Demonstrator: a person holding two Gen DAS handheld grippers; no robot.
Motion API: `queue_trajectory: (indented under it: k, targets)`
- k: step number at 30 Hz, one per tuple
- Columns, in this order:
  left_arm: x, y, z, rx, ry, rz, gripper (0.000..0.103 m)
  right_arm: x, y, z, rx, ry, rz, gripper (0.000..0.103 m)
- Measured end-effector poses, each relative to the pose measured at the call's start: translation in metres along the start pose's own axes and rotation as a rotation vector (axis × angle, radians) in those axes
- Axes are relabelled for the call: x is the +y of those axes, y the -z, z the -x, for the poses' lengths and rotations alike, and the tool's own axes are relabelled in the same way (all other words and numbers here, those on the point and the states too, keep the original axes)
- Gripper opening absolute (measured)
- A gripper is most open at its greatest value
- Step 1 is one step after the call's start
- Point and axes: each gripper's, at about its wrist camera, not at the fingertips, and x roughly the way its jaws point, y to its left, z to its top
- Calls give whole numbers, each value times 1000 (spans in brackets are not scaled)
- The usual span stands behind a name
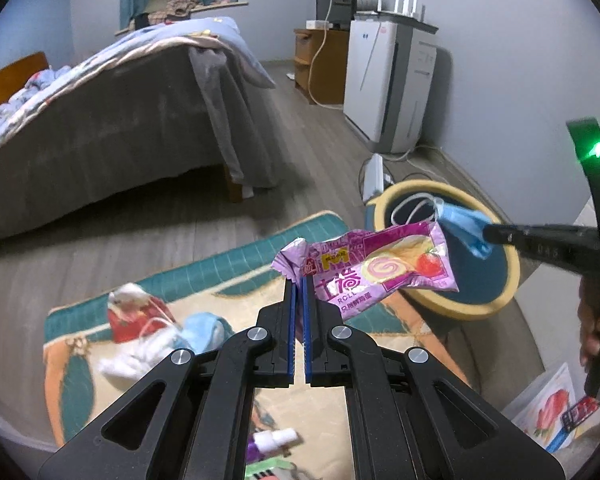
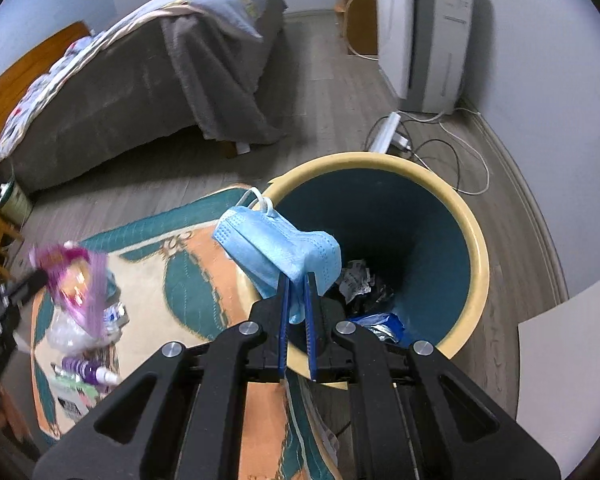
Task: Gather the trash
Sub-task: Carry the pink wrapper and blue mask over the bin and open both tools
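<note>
The right gripper pinches a blue face mask just over the trash bin rim at its 9 o'clock. The left gripper, clamping a pink snack wrapper, is farther off.

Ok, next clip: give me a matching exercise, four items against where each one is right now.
Items:
1. purple snack wrapper
2. blue face mask
3. trash bin
4. purple bottle

Places:
A. lying on the rug
B. pinched in the right gripper
C. standing on the floor, crumpled trash inside
D. pinched in the left gripper

Pairs: 1-D, 2-B, 3-C, 4-A
</note>
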Motion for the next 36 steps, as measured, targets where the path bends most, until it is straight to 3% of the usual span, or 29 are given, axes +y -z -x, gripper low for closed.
queue_trajectory:
  k: [9,14,18,25,26,29,32,36]
  targets:
    - [-21,-16,-19,18,-33,46,4,-46,0,-7,11,-10,-162,7]
    - [-50,-33,-39,47,-5,42,4,-80,7,-14,30,64,-256,7]
    - [-75,-46,-59,85,21,14,4,-97,10,-12,24,34,-339,7]
    - [-96,-62,-81,97,27,-21,9,-97,5,-10,-13,-2,-312,9]
    - [-98,-63,-81,92,30,-30,15,-96,3,-11,-18,-5,-304,11]
    - [-106,-69,-78,62,38,-57,49,-90,0,-9,-30,12,-254,26]
    - [-106,-69,-72,38,36,-68,63,-85,-1,-8,-35,24,-223,36]
    - [-97,-64,-61,23,8,-76,85,-80,-2,-5,-44,19,-217,64]
